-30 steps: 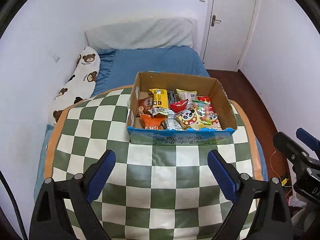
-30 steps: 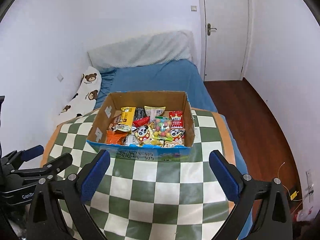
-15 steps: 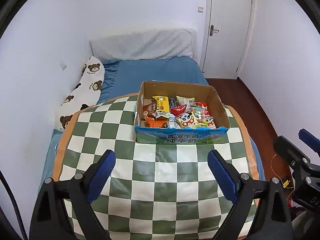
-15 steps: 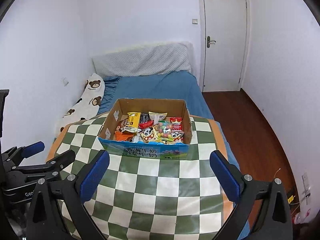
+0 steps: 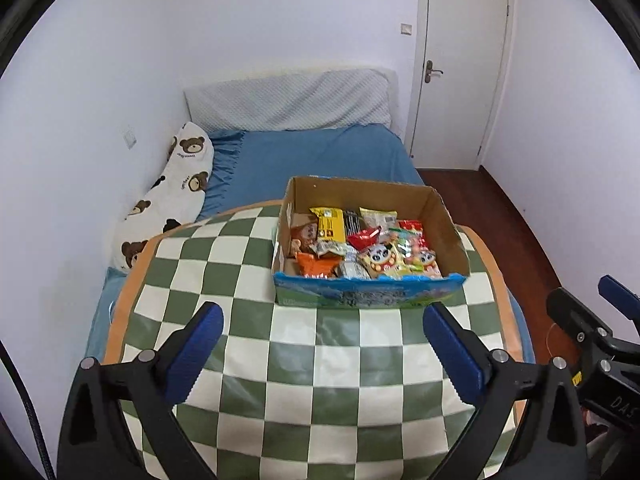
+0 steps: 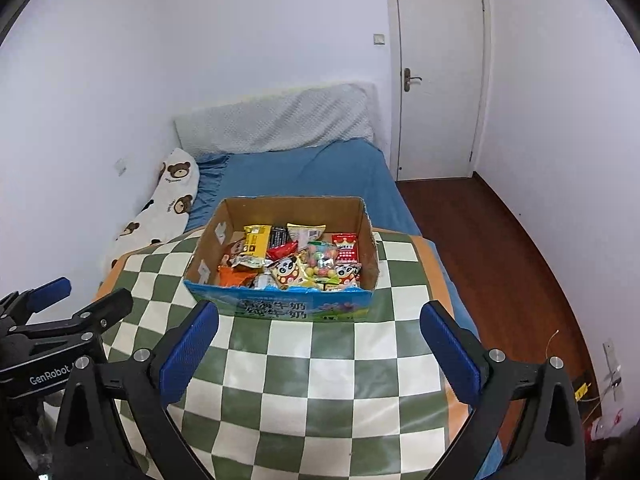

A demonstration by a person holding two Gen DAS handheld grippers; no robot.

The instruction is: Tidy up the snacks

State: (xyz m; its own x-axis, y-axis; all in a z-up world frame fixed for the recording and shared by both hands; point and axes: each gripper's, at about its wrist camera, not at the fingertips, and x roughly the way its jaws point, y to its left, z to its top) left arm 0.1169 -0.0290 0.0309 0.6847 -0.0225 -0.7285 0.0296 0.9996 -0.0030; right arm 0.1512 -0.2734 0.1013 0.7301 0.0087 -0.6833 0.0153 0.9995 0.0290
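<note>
Open brown cardboard box [image 5: 447, 216] packed with colourful snack packets [image 5: 362, 246], on green-and-white checkered bench [image 5: 320, 364]. Left tongs [image 5: 320, 334] and right tongs [image 6: 320, 330] both spread apart, empty, short of box.

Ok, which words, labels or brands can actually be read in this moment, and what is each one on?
"GenRobot" in white on the left gripper body, in the right wrist view.
"DAS", cut off at the frame edge, on the right gripper body, in the left wrist view.
Large Chinese characters on the box front; the last two look like "牛奶", the rest too blurred.
Snack packets: print too small to read.
</note>
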